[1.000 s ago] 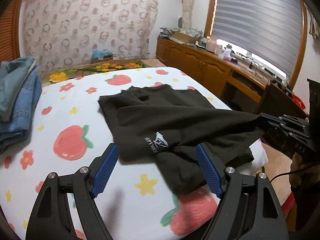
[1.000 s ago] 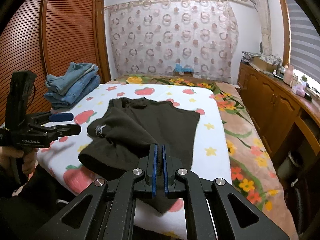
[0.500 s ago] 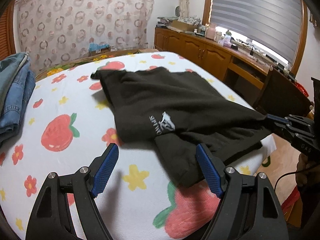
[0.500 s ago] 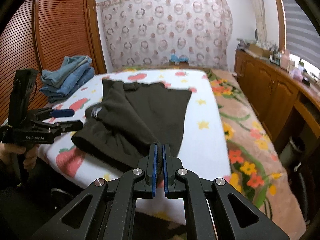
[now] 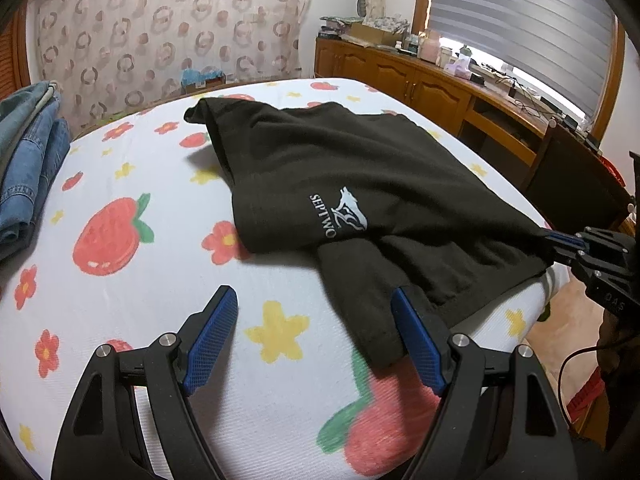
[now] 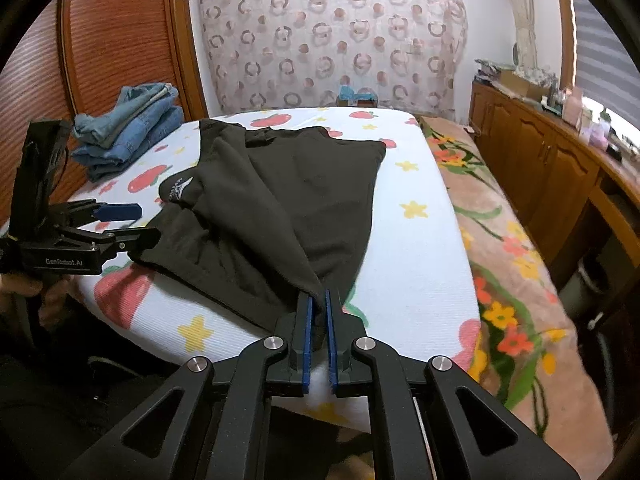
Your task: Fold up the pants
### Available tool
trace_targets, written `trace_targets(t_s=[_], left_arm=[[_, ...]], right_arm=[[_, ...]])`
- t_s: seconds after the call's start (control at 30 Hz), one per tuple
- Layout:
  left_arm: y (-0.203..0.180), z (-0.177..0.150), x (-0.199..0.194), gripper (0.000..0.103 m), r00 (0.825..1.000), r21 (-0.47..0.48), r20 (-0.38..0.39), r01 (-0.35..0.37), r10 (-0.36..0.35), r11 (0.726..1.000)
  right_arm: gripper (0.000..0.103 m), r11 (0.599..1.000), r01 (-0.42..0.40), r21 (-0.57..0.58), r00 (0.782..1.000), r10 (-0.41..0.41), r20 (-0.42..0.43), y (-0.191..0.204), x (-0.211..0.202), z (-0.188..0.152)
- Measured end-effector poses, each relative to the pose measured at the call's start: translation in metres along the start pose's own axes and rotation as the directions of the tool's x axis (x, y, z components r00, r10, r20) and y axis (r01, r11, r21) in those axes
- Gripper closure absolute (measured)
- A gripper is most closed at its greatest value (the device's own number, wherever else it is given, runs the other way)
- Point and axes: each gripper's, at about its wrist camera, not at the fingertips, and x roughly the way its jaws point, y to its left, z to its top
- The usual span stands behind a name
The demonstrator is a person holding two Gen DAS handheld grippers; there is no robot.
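Observation:
The black pants (image 5: 360,176) with a white logo lie partly folded on the bed, reaching its near edge; they also show in the right wrist view (image 6: 280,200). My left gripper (image 5: 314,334) is open just above the bed, with a pant leg end lying beside its right finger (image 5: 416,340). It also shows in the right wrist view (image 6: 128,222). My right gripper (image 6: 317,312) is shut on a corner of the pants at the bed's near edge, pulling the cloth taut. It also shows in the left wrist view (image 5: 554,240).
The bed (image 5: 140,280) has a white cover with strawberries and flowers. A stack of folded jeans (image 6: 128,132) lies at its far left. Wooden cabinets (image 6: 540,160) run along the right wall, and a floral blanket (image 6: 500,240) hangs on the bed's right side.
Both grippers have come lower and closer to the bed. The right gripper has drawn the held corner down to the bed's near edge. The left gripper has stayed open.

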Motion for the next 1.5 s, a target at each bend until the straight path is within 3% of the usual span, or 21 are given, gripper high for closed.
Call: trace_targets(t_s=[0.37,0.6,0.9,1.23,1.43,1.5], left_arm=[[0.007,-0.001,-0.011,0.023,1.0,-0.039,0.021,0.02,-0.019,0.999],[0.021,-0.002,-0.028,0.023,0.997,-0.07,0.073,-0.003,0.008,0.998],[0.045,-0.008,-0.027,0.023,0.997,-0.121,0.063,-0.026,0.034,0.992],[0.054,-0.017,-0.027,0.023,0.998,-0.144,0.055,-0.026,0.035,0.989],[0.057,-0.021,-0.024,0.023,0.998,-0.15,0.047,-0.027,0.034,0.988],[0.057,-0.021,-0.024,0.023,0.998,-0.148,0.046,-0.028,0.036,0.989]], right_arm=[[0.064,0.999,0.02,-0.046,0.999,-0.019,0.036,0.018,-0.008,0.014],[0.057,0.996,-0.017,-0.091,0.998,0.023,0.063,0.038,0.001,0.031],[0.056,0.989,-0.084,-0.121,0.996,0.085,0.003,0.059,0.05,0.052],[0.054,0.991,-0.041,-0.128,0.997,0.032,-0.072,0.067,0.087,0.058],[0.045,0.989,-0.004,-0.147,0.998,-0.006,-0.07,0.077,0.093,0.057],[0.038,0.989,0.018,-0.147,0.997,-0.028,-0.069,0.081,0.094,0.058]])
